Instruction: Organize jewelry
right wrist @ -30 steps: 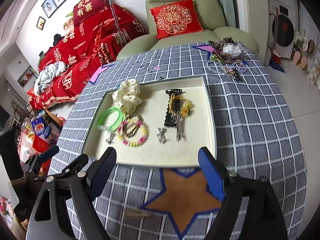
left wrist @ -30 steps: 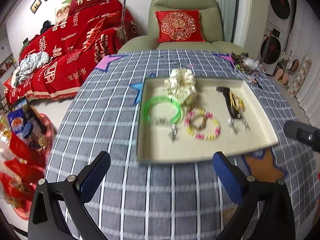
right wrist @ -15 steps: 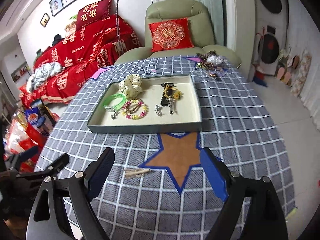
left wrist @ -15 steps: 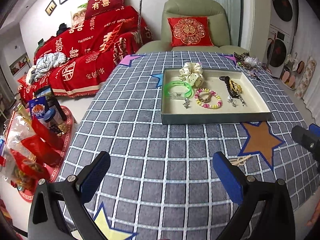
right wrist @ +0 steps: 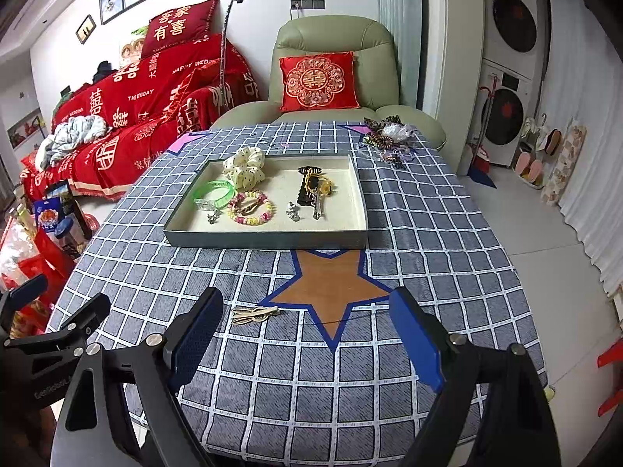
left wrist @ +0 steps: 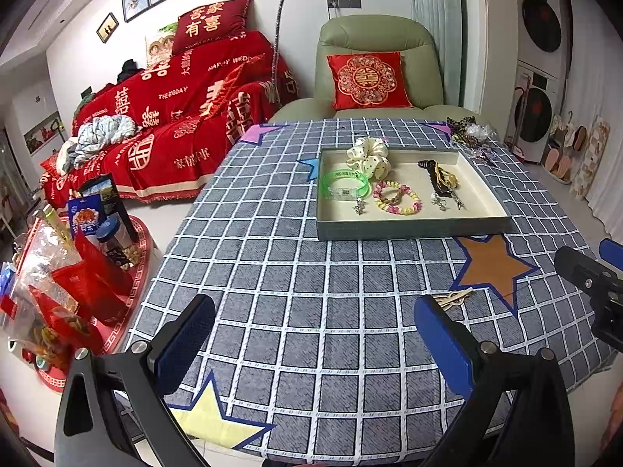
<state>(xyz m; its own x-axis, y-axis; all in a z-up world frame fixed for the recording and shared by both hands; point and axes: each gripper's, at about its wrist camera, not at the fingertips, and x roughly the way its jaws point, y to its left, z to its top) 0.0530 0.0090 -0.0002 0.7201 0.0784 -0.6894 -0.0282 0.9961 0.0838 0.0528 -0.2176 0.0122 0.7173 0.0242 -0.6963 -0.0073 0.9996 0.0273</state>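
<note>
Ahead of the right gripper, on the table, lies the tray, well apart from the claw. In the tray, left of the claw's line, a bangle lies in front of a scrunchie, with a bead bracelet just to its right; further right lies a cluster of hair clips. Between the claw and the tray, nearer the left finger, a small pale clip lies on the cloth. Beyond the tray, to the right, a heap of jewelry sits near the far table edge. Behind the table stands an armchair with a cushion on it, a sofa to its left. The left gripper is left of the claw.
</note>
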